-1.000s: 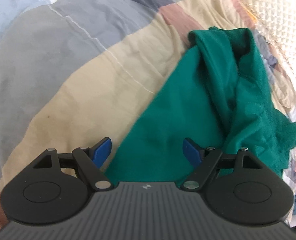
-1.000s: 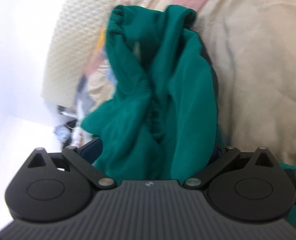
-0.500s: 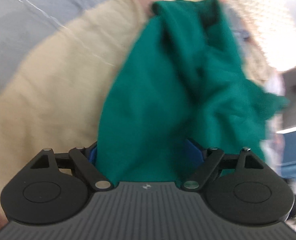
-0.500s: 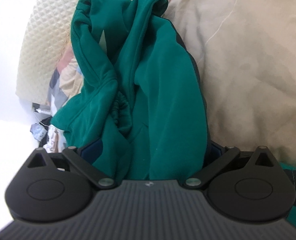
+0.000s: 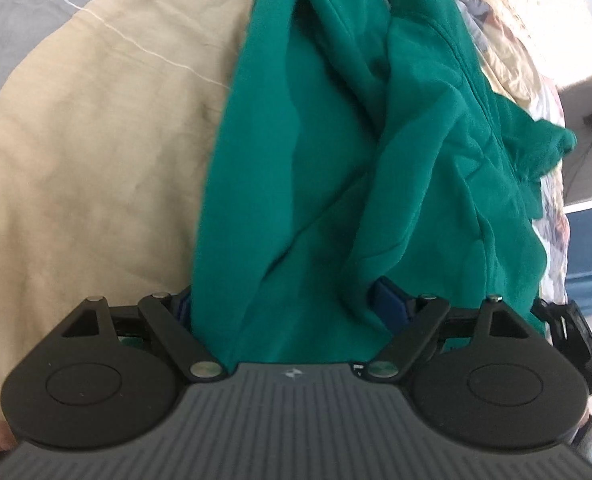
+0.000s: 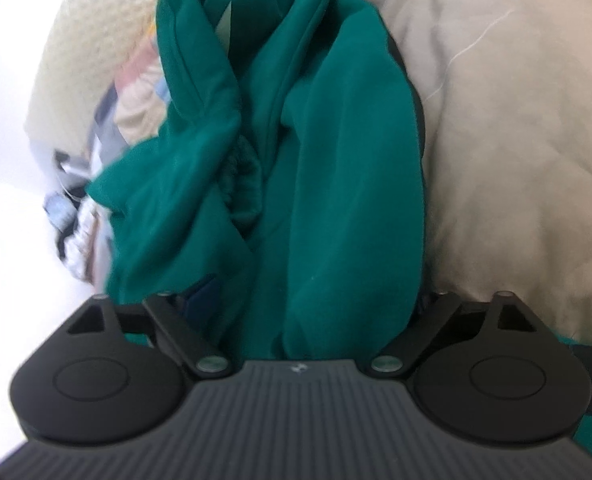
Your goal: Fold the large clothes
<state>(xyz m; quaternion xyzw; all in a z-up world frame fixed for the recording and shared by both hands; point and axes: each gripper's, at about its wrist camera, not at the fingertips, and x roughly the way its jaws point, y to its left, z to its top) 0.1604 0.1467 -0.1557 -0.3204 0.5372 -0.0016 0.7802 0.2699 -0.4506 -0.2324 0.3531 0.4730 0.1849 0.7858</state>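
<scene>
Bunched green garment (image 5: 336,168) ahead; open beige bedspread (image 5: 87,168) leftward.

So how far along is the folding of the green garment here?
Early. Done: both grippers have hold of the garment, the left gripper and right gripper each with cloth bunched between the fingers. In hand: it hangs twisted above the quilt. Left: spreading it flat and every fold.

We cannot see either gripper's fingertips — the green garment (image 5: 336,168) covers them — and its top runs past both frames.
</scene>
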